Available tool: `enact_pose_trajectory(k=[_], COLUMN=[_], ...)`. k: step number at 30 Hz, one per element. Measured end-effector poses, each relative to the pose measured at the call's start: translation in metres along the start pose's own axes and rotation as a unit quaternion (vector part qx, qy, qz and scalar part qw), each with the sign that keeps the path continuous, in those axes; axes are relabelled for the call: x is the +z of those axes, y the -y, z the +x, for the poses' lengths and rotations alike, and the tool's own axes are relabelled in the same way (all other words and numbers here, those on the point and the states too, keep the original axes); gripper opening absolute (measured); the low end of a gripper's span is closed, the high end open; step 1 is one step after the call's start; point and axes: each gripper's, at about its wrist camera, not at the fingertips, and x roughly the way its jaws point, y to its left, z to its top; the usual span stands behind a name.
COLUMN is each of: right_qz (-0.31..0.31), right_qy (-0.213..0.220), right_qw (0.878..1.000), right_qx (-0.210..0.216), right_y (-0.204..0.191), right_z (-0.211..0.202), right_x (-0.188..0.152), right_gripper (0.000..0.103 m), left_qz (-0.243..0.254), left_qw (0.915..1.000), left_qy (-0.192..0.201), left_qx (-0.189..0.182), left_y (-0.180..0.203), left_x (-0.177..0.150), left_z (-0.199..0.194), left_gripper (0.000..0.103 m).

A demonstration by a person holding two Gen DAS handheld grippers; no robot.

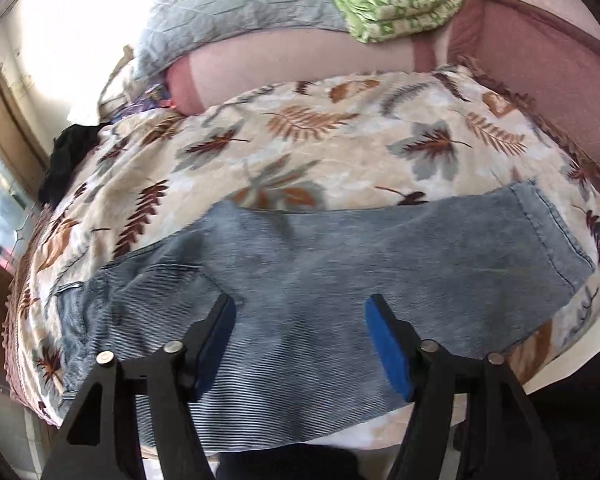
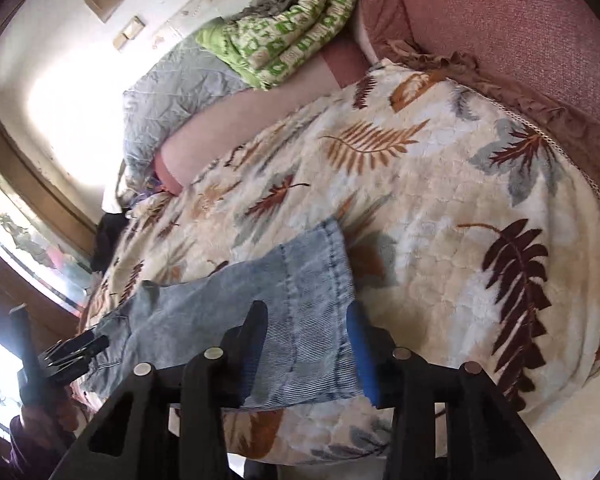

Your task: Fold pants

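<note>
Pants (image 1: 308, 276) flat along lower frame, both claws (image 1: 300, 340) (image 2: 308, 344) wide and empty; shallow pinch risks lifting one layer, skewing fold

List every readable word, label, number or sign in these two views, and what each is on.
None can be read.
Light blue denim pants: no tag or brand patch legible.
Green patterned folded quilt: white blocks only, no letters made out.
Leaf-print cream blanket: pattern only.
Wall plates: too blurred to show any marking.
</note>
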Motion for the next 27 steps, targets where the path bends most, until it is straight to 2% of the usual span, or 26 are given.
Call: enact_pose_trajectory(k=[1, 4, 6, 9, 11, 14, 19, 22, 25, 27], right_qz=[-0.011, -0.054, -0.074, -0.092, -0.095, -0.079, -0.08, -0.083, -0.084, -0.081], right_qy=[-0.006, -0.018, -0.032, -0.065, -0.09, -0.101, -0.07, -0.056, -0.081, -0.113], right_qw=[1.0, 0.997, 0.996, 0.992, 0.988, 0.988, 0.992, 0.993, 0.991, 0.988], right_qx=[-0.001, -0.044, -0.045, -0.055, -0.085, -0.08, -0.069, -0.06, -0.067, -0.072], right_y=[-0.006, -0.022, -0.028, -0.029, -0.022, -0.014, -0.023, -0.034, -0.038, -0.035], right_z=[0.001, 0.013, 0.022, 0.038, 0.048, 0.048, 0.047, 0.06, 0.095, 0.129], right_x=[-0.003, -0.015, -0.022, -0.03, -0.036, -0.035, -0.01, 0.015, 0.037, 0.046], right_gripper=[0.045, 0.044, 0.036, 0.028, 0.021, 0.02, 0.02, 0.02, 0.02, 0.02], left_qz=[0.007, 0.029, 0.04, 0.065, 0.083, 0.088, 0.073, 0.066, 0.059, 0.06], left_qw=[1.0, 0.9992, 0.9984, 0.9963, 0.9929, 0.9921, 0.9947, 0.9961, 0.9962, 0.9958], left_qy=[-0.003, -0.019, -0.027, -0.047, -0.082, -0.084, -0.05, -0.036, -0.042, -0.05], left_qx=[-0.004, -0.019, -0.03, -0.032, -0.024, -0.034, -0.052, -0.046, -0.048, -0.049], left_y=[0.01, 0.04, 0.057, 0.075, 0.083, 0.082, 0.077, 0.075, 0.075, 0.074], left_x=[0.002, 0.002, -0.002, -0.015, -0.028, -0.032, -0.012, -0.003, -0.002, -0.002], left_z=[0.003, 0.018, 0.026, 0.041, 0.052, 0.048, 0.025, 0.018, 0.021, 0.027], left_gripper=[0.072, 0.072, 0.072, 0.072, 0.072, 0.072, 0.072, 0.072, 0.072, 0.072])
